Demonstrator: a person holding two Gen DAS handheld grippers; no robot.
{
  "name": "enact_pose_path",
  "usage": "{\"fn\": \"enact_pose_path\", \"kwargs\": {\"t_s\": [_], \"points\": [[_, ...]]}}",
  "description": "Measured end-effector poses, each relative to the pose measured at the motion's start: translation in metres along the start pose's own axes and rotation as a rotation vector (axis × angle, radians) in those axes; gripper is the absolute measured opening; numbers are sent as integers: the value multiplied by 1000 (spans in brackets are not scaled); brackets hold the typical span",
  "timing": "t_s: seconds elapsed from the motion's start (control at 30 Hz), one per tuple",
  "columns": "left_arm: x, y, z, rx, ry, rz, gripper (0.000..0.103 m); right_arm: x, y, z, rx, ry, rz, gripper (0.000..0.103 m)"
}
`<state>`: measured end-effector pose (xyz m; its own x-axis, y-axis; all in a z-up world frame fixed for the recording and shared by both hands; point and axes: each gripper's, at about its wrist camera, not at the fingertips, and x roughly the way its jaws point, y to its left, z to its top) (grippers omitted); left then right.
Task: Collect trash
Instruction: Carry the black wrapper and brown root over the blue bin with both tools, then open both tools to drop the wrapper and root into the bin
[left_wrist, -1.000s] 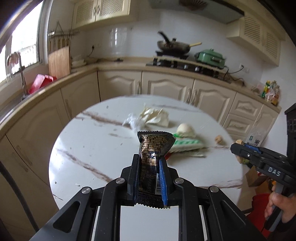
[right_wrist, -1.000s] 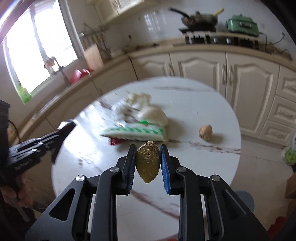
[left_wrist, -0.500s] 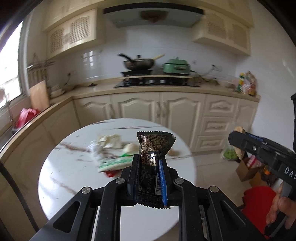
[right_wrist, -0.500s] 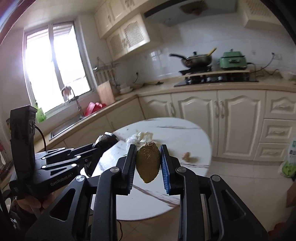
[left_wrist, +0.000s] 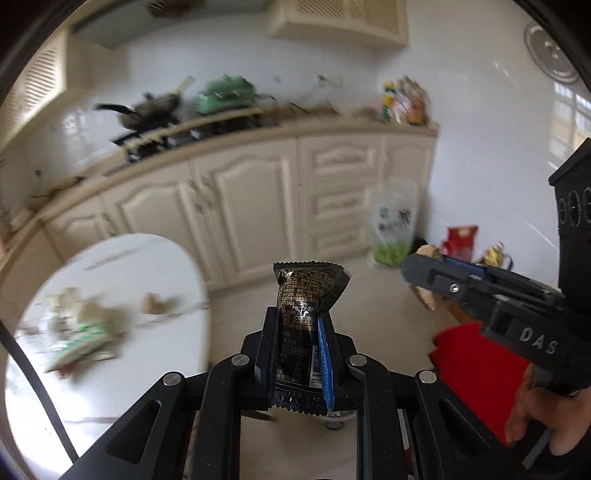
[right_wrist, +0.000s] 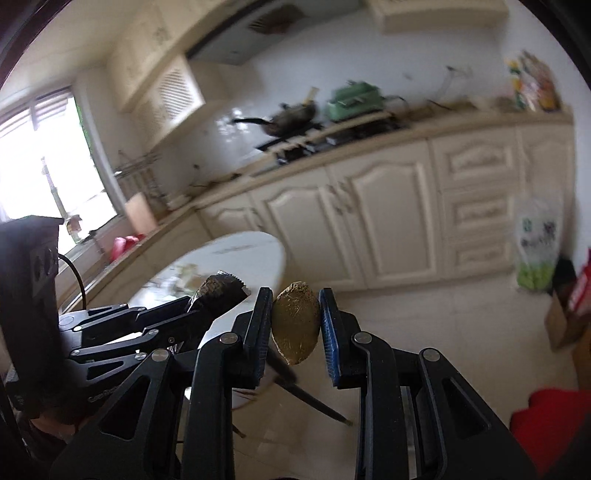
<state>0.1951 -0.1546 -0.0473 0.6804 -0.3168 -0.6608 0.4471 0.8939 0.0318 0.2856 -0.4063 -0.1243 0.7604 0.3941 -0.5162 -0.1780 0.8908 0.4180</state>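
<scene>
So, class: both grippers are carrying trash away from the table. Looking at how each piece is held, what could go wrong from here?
1. The gold foil lump is rounded and pinched only at its sides by the right gripper; it may slip out.
2. The dark wrapper is thin and floppy, and most of it stands clear above the left gripper, so it could slide free.
3. More trash remains on the white table; it could be forgotten.

Black gold-printed wrapper (left_wrist: 306, 306), gold foil lump (right_wrist: 295, 321), white brown-veined table (left_wrist: 155, 332), cream cabinets (left_wrist: 240, 206)

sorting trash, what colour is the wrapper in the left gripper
Black with gold print, clearest in the left wrist view.
</scene>
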Motion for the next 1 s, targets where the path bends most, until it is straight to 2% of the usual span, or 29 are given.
{"fn": "enact_pose_path", "kwargs": {"t_s": [0.33,0.43,0.67,0.77,0.87,0.9,0.93,0.97,1.0], "points": [[161,-28,27,51,230,-90,16,60,-116,-39,177,130,-76,27],[202,-29,36,54,275,-102,16,76,-141,-52,221,150,-81,46],[296,-31,63,53,356,-96,16,97,-180,-76,295,199,-115,49],[311,-37,62,47,358,-103,24,99,-184,-80,303,204,-124,49],[317,-40,64,51,357,-114,24,97,-184,-79,299,207,-126,50],[316,-41,65,54,355,-113,28,96,-183,-77,296,205,-130,51],[313,-42,66,61,354,-110,38,94,-183,-76,296,203,-130,51],[306,-43,65,71,347,-95,44,91,-182,-75,297,195,-130,51],[300,-44,65,82,334,-80,48,88,-180,-74,296,190,-131,51]]}}
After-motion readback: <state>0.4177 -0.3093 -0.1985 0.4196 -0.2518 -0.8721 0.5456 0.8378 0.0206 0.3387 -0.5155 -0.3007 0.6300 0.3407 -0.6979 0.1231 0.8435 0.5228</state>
